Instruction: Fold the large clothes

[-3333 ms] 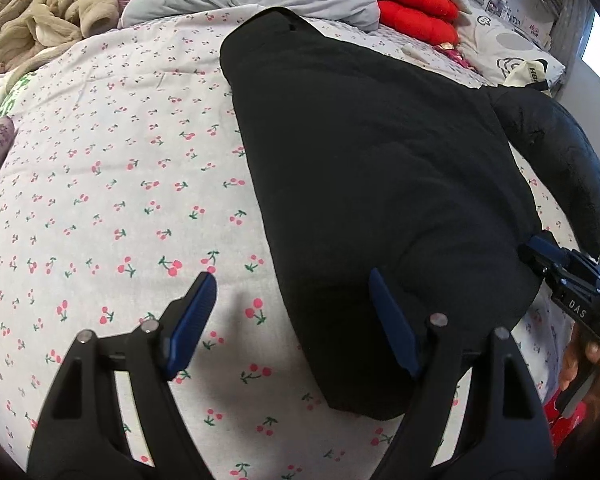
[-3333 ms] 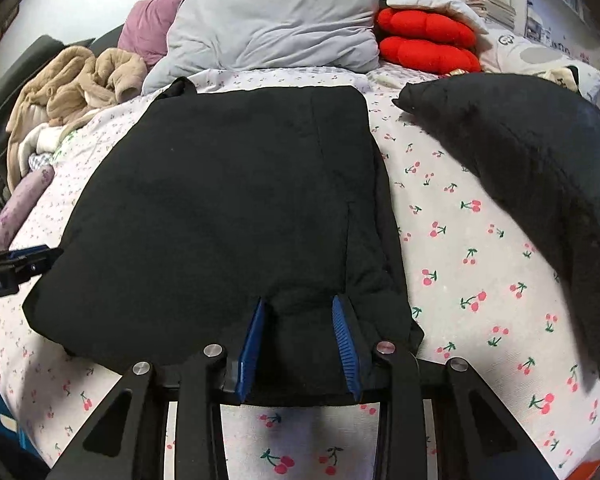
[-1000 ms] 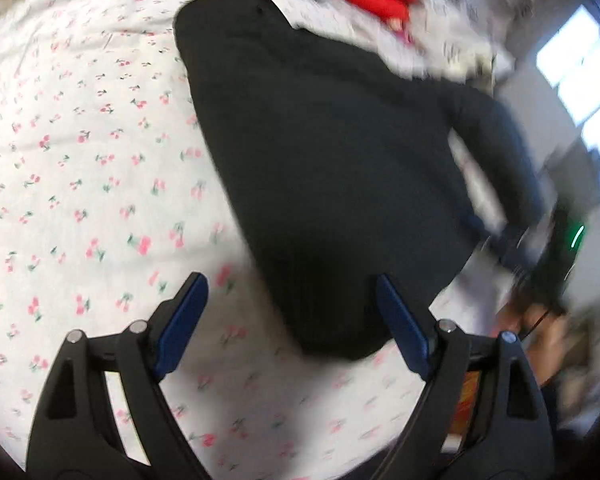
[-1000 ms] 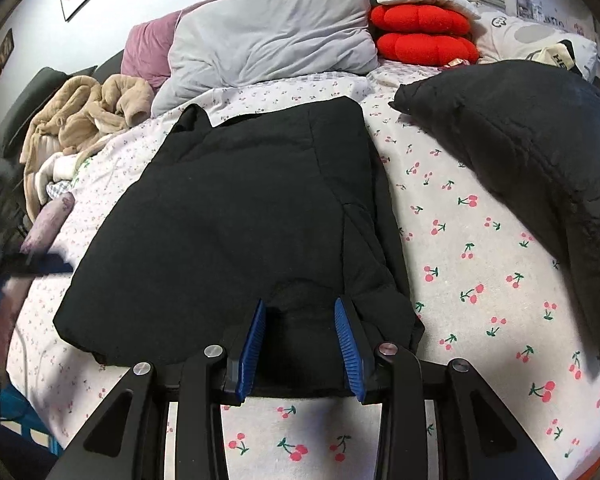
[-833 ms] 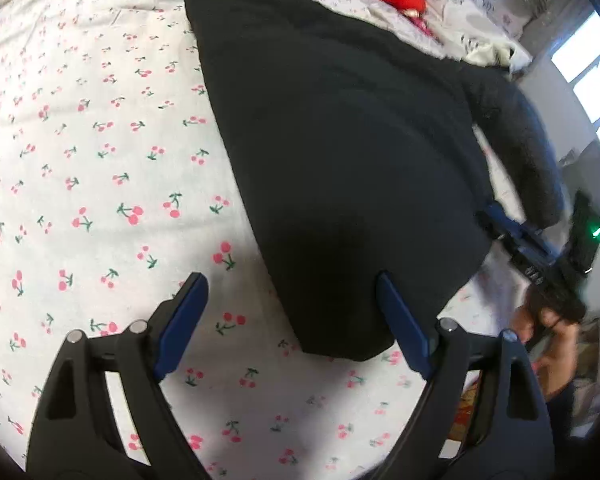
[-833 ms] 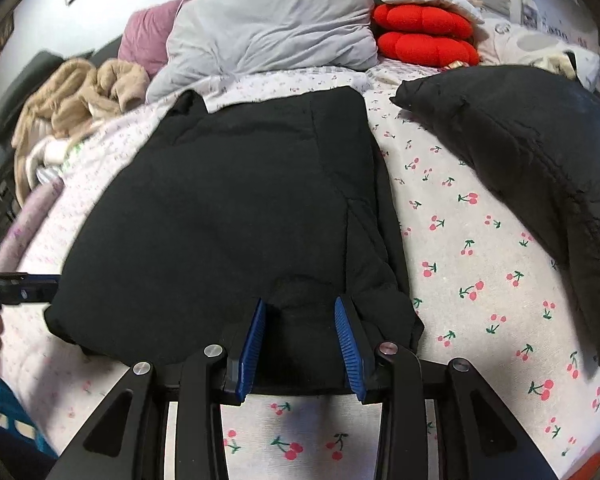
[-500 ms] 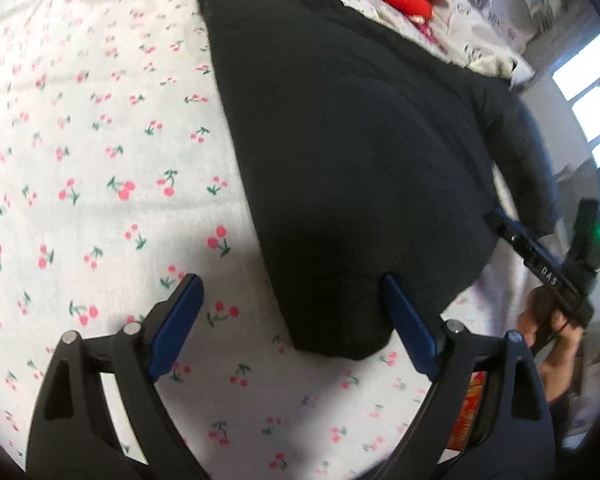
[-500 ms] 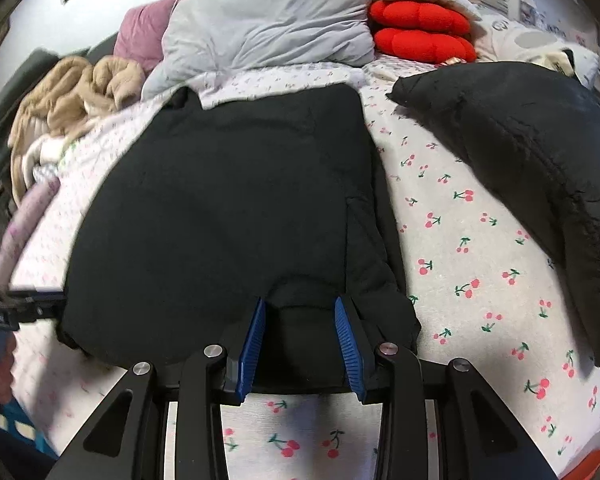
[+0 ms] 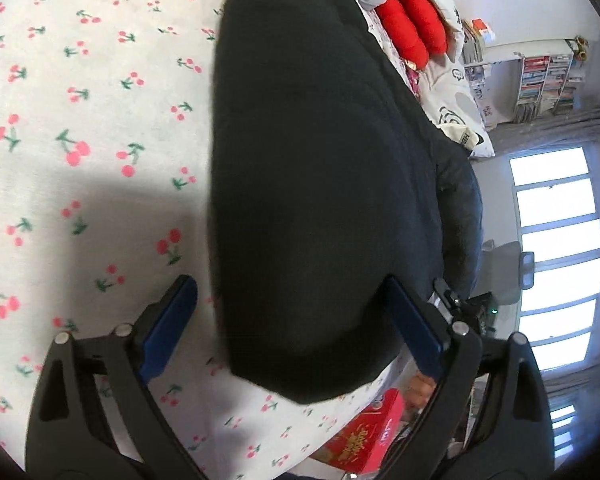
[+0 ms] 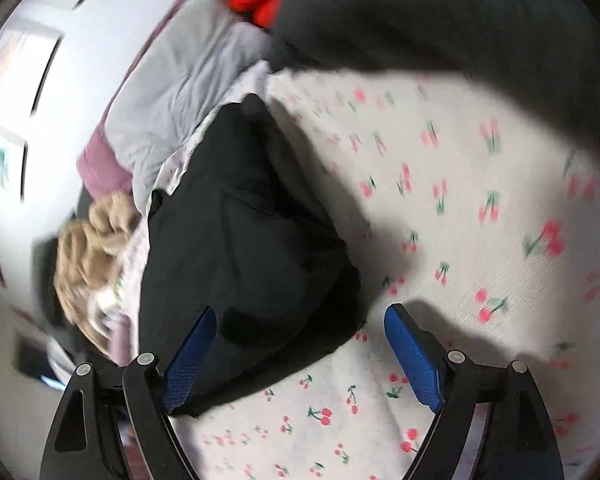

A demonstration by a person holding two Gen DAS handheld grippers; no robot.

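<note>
Blue-padded left tongs [image 9: 290, 328] stand wide, straddling the near corner of the black garment [image 9: 320, 168] without pressing it. Right tongs [image 10: 300, 354] have just been opening and now stand wide, the garment's hem corner by their left pad, bare cherry-print bed sheet [image 10: 440, 220] between the pads. Open sheet lies left of the garment. A red cushion [image 9: 412, 28], grey pillow [image 10: 188, 80] and tan blanket [image 10: 88, 248] crowd the bed's far end; a red box [image 9: 364, 436] sits beyond the bed's edge. The garment lies flat, folded lengthwise.
</note>
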